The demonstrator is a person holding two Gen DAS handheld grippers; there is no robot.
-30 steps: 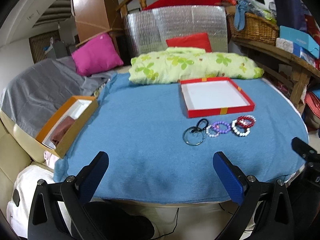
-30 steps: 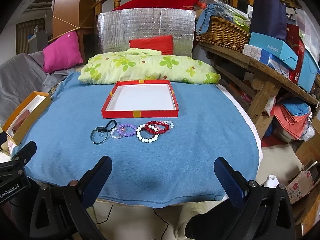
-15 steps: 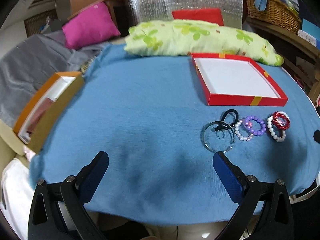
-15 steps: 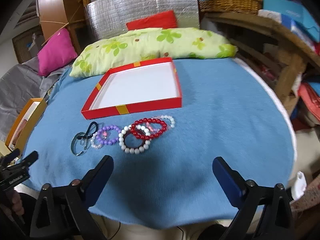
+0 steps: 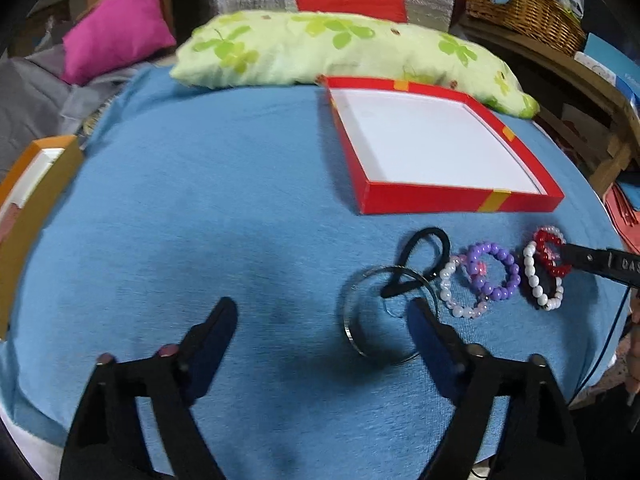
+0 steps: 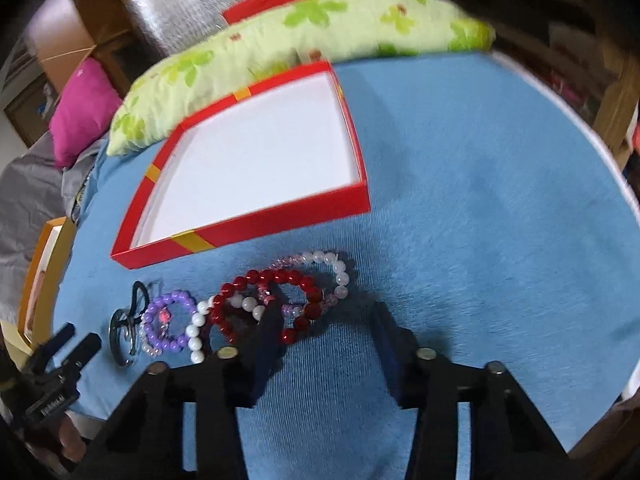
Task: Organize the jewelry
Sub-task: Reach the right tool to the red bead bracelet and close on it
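Several bracelets lie in a row on the blue cloth in front of an open red box (image 5: 460, 200) with a white floor. My left gripper (image 5: 322, 316) hovers low over a thin metal bangle (image 5: 347, 312), jaws closing; its right finger sits inside the ring and the bangle's left rim lies between the fingers, untouched. A black hair tie (image 5: 424, 236) overlaps the bangle. My right gripper (image 6: 326, 320) is closing over the red bead bracelet (image 6: 256, 278) and a clear-pink one (image 6: 340, 268); some beads lie between its fingers, which do not press on them. Purple (image 6: 176, 296) and white pearl (image 6: 196, 332) bracelets lie to the left.
A green flowered pillow (image 5: 340, 48) lies behind the red box, with a pink cushion (image 5: 116, 28) at back left. An orange box (image 5: 24, 216) stands at the table's left edge. A wicker basket (image 5: 524, 12) sits on a wooden shelf at the right.
Both grippers have come forward and down to the row of bracelets. Their jaws have narrowed, the right more than the left. The right gripper has also rolled, tilting its view.
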